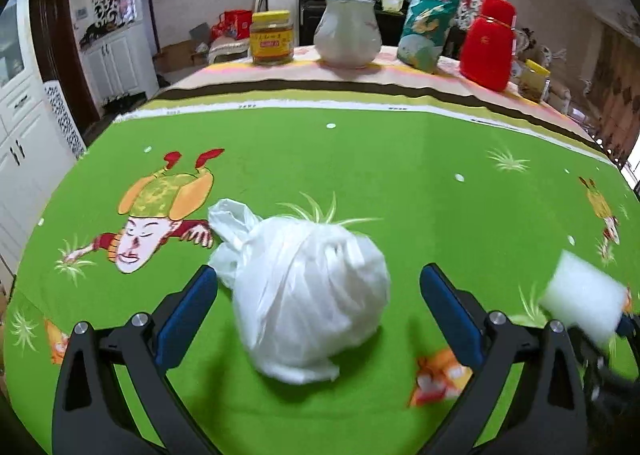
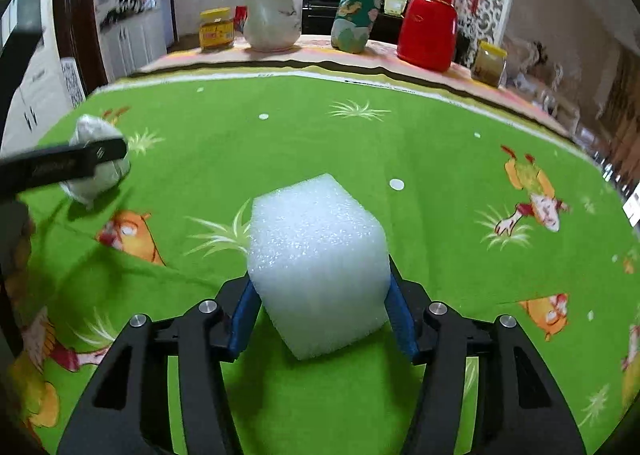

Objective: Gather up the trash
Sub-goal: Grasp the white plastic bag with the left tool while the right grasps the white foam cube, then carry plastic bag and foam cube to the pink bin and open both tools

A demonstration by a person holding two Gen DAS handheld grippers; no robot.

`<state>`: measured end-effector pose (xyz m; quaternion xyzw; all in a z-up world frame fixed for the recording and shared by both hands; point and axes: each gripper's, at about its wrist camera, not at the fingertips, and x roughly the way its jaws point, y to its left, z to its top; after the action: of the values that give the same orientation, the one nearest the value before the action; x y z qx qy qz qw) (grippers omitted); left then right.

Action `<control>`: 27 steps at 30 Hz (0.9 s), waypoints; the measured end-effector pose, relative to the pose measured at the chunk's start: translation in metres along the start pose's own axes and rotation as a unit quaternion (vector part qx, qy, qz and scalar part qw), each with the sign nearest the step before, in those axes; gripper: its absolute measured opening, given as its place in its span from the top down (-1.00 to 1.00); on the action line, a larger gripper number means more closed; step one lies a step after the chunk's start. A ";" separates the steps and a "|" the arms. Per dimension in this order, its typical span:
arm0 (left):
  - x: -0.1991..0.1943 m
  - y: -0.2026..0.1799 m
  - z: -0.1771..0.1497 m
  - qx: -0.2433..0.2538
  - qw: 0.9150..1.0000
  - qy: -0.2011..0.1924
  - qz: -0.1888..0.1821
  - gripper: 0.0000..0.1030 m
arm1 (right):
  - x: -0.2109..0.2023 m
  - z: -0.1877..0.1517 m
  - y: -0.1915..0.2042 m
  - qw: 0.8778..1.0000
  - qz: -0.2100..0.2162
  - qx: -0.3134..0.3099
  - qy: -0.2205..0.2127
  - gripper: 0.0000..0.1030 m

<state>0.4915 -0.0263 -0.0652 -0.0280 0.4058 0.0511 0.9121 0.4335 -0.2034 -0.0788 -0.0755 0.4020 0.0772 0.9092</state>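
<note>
Two grippers angled down: left gripper [image 1: 318, 291] fingers spread around bag [image 1: 308, 295]; right gripper [image 2: 320, 315] fingers pinching foam block [image 2: 318, 267].

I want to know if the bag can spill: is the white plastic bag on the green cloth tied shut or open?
Tied shut: the white plastic bag is bunched into a ball, its handles knotted at the upper left.
</note>
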 end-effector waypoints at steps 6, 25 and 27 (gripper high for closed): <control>-0.003 0.001 -0.014 0.028 1.000 -0.006 -0.001 0.31 | 0.003 0.000 -0.004 1.000 0.007 0.006 0.007 -0.06; -0.103 0.004 -0.108 0.099 0.991 -0.047 -0.070 0.33 | -0.065 -0.037 0.013 0.998 0.023 0.046 -0.030 -0.06; -0.114 0.003 -0.120 0.103 0.990 -0.048 -0.077 0.33 | -0.079 -0.046 0.018 0.998 0.019 0.047 -0.036 -0.06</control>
<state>0.3271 -0.0424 -0.0610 0.0376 0.3609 -0.0603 0.9299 0.3448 -0.2012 -0.0523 -0.0223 0.3741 0.0787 0.9238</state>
